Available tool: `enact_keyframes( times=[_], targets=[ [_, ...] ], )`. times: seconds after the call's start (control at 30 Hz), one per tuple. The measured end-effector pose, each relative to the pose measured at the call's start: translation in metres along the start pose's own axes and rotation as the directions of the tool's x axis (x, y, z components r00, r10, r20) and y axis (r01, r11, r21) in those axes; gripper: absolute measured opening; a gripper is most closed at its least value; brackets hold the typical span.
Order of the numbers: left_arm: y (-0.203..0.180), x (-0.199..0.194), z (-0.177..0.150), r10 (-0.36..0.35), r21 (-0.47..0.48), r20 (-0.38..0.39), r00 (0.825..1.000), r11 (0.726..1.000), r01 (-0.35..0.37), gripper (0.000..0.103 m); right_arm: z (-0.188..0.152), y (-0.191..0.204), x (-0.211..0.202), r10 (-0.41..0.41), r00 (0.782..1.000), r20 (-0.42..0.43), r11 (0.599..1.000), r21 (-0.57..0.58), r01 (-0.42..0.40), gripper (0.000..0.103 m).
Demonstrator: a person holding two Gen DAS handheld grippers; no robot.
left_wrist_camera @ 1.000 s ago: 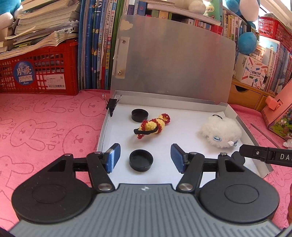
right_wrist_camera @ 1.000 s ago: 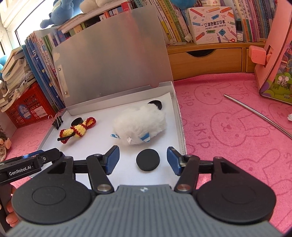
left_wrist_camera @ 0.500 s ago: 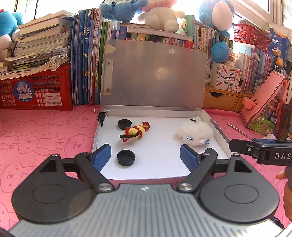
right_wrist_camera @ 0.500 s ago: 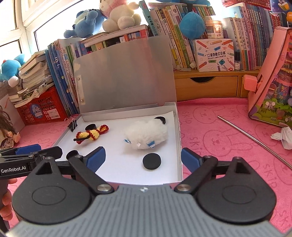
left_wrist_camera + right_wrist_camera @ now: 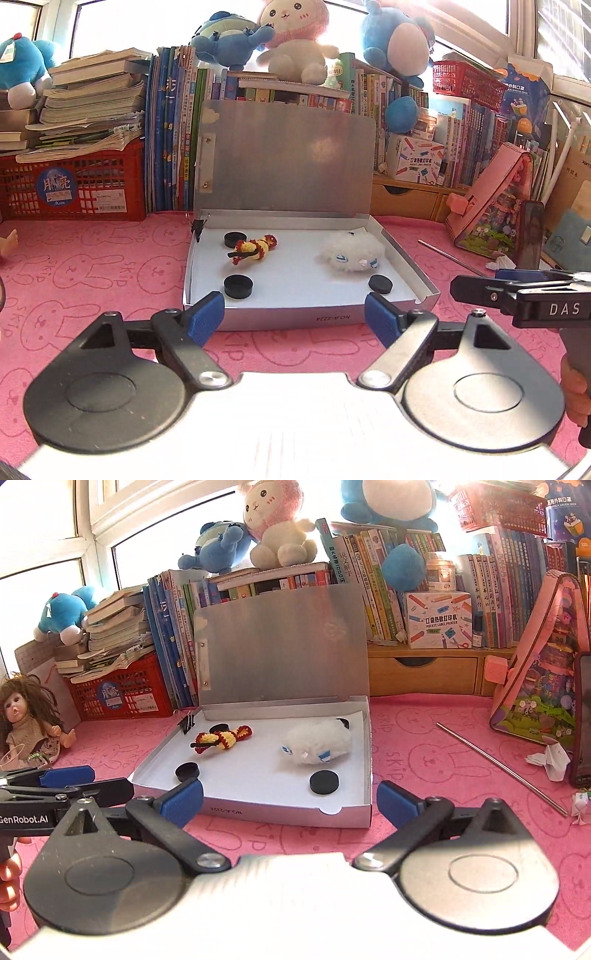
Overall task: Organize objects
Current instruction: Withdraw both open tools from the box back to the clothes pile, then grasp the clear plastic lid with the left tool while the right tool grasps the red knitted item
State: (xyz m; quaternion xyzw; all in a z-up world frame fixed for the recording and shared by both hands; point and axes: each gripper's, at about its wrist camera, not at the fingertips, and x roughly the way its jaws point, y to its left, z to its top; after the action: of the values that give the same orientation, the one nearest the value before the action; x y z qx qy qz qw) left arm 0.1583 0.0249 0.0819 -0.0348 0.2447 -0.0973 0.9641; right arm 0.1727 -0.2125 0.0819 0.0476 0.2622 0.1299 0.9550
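Observation:
A flat silver box (image 5: 295, 320) (image 5: 280, 813) lies open on the pink mat, its lid (image 5: 284, 158) (image 5: 280, 646) upright at the back. Inside lie a red-and-yellow crochet toy (image 5: 255, 248) (image 5: 221, 738), a white fluffy toy (image 5: 352, 253) (image 5: 317, 744) and several black round caps (image 5: 238, 286) (image 5: 324, 782). My left gripper (image 5: 294, 319) hovers open just in front of the box with nothing between its fingers. My right gripper (image 5: 290, 800) is also in front of the box, its jaws still opening and holding nothing.
A black binder clip (image 5: 198, 225) (image 5: 186, 722) sits on the box's back left corner. A metal rod (image 5: 498, 764), crumpled paper (image 5: 550, 760) and a pink toy case (image 5: 546, 672) lie to the right. A doll (image 5: 26, 720), red crate (image 5: 74, 181) and shelved books (image 5: 173, 140) stand behind.
Both grippers pulled back out of the box and rose, leaving the black caps they straddled inside. Both sets of jaws spread wider.

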Motion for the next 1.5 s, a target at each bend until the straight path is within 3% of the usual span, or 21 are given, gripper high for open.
enact_keyframes(
  times=[0.47, 0.7, 1.23, 1.5],
  targets=[
    [-0.012, -0.049, -0.045, 0.008, 0.036, 0.038, 0.999, 0.999, -0.01, 0.086, -0.041, 0.006, -0.043, -0.042, 0.999, 0.029, 0.997, -0.07, 0.044, 0.103],
    [-0.017, -0.064, -0.074, -0.007, 0.042, 0.016, 1.0, 0.999, 0.006, 0.086, -0.068, 0.011, -0.058, -0.072, 0.997, 0.039, 0.992, -0.101, 0.076, 0.103],
    [-0.018, -0.062, -0.119, 0.003, 0.055, -0.037, 0.999, 0.998, -0.001, 0.086, -0.121, 0.028, -0.091, -0.105, 0.992, 0.069, 0.987, -0.116, 0.113, 0.103],
    [-0.017, -0.069, -0.123, 0.103, 0.074, 0.02, 0.994, 0.992, -0.105, 0.086, -0.14, 0.03, -0.092, -0.136, 0.989, 0.057, 0.984, -0.11, 0.141, 0.103]
  ],
)
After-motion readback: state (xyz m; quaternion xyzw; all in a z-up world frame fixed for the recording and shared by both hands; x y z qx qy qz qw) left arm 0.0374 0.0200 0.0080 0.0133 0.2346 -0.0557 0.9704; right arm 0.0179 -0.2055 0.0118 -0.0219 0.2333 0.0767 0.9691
